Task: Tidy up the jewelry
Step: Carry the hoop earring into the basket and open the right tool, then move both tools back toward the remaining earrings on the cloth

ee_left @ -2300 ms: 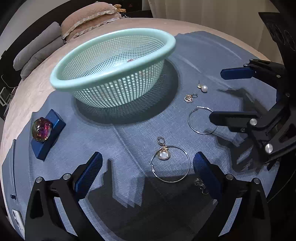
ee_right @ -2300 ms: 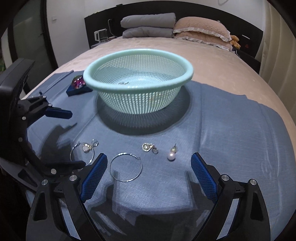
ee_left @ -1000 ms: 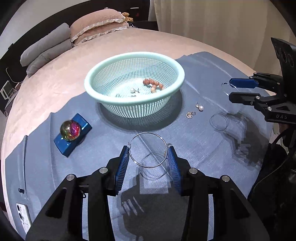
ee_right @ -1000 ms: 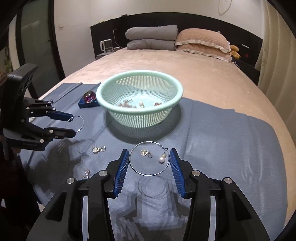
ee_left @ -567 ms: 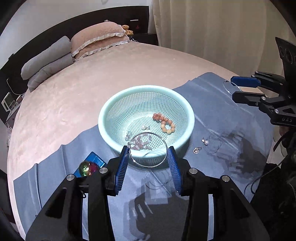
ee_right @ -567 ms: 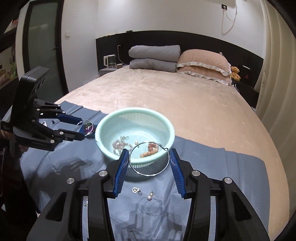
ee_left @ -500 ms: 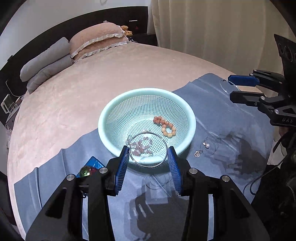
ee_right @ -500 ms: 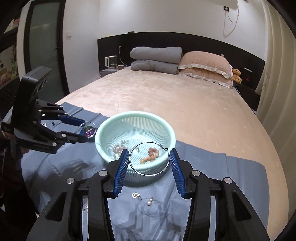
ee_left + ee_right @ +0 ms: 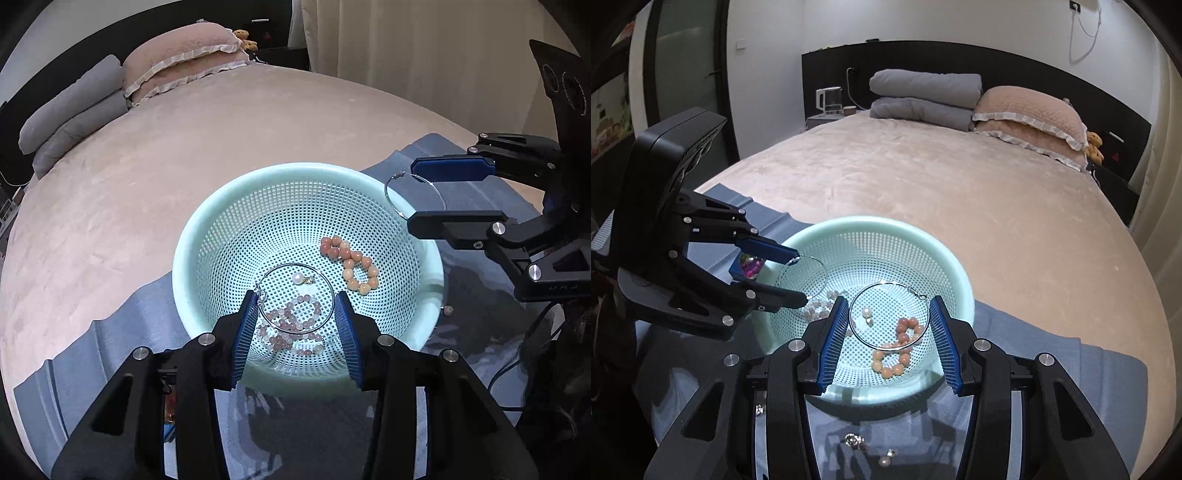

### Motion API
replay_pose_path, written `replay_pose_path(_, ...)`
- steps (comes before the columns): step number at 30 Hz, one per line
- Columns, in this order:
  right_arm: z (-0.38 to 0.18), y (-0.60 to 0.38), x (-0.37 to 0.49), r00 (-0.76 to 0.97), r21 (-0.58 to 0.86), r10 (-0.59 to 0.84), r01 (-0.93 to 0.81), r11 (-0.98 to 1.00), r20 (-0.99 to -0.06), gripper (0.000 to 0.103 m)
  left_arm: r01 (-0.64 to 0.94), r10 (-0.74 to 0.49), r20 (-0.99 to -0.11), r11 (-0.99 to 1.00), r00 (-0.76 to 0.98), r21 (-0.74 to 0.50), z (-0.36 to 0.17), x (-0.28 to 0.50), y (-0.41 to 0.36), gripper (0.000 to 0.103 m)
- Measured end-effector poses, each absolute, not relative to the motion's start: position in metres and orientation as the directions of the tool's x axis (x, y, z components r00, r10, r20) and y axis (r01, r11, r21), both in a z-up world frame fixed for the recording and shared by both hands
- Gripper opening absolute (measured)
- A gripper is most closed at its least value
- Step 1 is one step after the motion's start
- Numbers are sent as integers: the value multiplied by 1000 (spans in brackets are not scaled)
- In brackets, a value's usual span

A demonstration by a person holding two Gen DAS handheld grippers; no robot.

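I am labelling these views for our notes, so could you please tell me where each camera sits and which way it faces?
Left wrist: on the left gripper, looking down along its jaws into the mint basket; its hoop earring is held between them, the right gripper at right.
Right wrist: on the right gripper, facing the basket and headboard beyond; the left gripper at left.
Shared: basket, peach bead bracelet, both held hoops.
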State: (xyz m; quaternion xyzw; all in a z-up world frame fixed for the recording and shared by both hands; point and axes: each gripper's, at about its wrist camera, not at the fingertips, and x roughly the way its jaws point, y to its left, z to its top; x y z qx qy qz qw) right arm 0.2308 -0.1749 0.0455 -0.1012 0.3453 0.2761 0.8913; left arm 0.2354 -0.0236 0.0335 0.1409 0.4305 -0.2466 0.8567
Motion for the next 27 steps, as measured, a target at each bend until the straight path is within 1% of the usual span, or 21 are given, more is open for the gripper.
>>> replay_pose_path(9,15,-169,250,578,48,415,-544,838,-703,43,540,-290,-827,841,482,20,11,253,-23,45)
replay_pose_path(10,14,-169,251,580,48,412,-539,841,-703,44,536,-290,-825,844,485,18,11,253,-23,45)
replay_pose_path(11,15,-171,250,591,43,406,-531,847,-696,48,528,-287,-821,849,494,21,13,253,-22,45)
replay_pose_path(12,18,-174,249,608,36,395,-515,856,-689,57,518,-281,-816,855,505,26,15,253,-20,48)
replay_pose_path(13,21,-178,247,622,35,386,-499,866,-681,60,509,-277,-811,860,515,30,18,253,-19,53)
replay_pose_path(14,25,-183,246,636,38,381,-484,874,-671,67,498,-270,-803,866,532,39,21,252,-17,71)
replay_pose_path(15,30,-187,244,654,42,379,-469,882,-655,76,492,-270,-791,869,550,45,26,249,-15,77)
replay_pose_path(17,40,-197,239,685,40,373,-449,893,-626,86,489,-271,-776,870,570,56,35,242,-12,80)
replay_pose_path(18,44,-200,237,697,33,364,-440,898,-618,86,481,-258,-770,874,584,71,39,239,-11,84)
replay_pose_path(19,48,-203,235,704,29,355,-430,902,-616,86,471,-244,-762,878,599,89,43,235,-11,91)
replay_pose_path(20,51,-206,233,709,24,345,-420,907,-615,86,464,-235,-754,880,613,102,47,231,-10,96)
replay_pose_path(23,58,-214,223,719,23,329,-400,916,-611,86,469,-243,-750,877,615,101,56,219,-9,96)
replay_pose_path(27,63,-221,207,717,23,323,-394,919,-618,87,473,-217,-756,871,617,136,60,202,-10,97)
